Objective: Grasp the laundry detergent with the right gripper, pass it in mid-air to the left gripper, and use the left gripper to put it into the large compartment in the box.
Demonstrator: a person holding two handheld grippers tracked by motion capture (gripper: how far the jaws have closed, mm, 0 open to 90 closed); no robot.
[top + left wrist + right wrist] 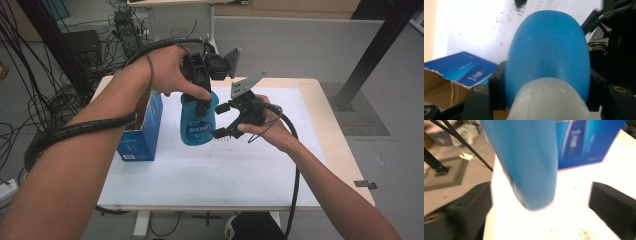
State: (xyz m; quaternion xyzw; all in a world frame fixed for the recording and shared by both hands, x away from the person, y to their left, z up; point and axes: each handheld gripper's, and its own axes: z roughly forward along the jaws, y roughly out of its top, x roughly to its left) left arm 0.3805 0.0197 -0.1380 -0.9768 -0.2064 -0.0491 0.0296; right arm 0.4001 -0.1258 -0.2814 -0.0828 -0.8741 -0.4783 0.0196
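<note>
A blue plastic bottle (196,126) with a white label hangs upright over the white mat (225,170). My left gripper (202,100) comes down from above and is shut on its shoulder, just below the white cap (549,102). In the left gripper view the bottle (549,50) sits pinched between the two black jaws. My right gripper (220,120) is beside the bottle's right side, open. In the right gripper view its jaws stand wide on either side of the bottle (524,162) without touching it.
A torn-open blue cardboard box (142,130) stands on the table's left part, close to the bottle; it also shows as the box (461,67) and the box (584,142). The wooden table edge (345,150) runs along the right. Cables lie on the floor behind.
</note>
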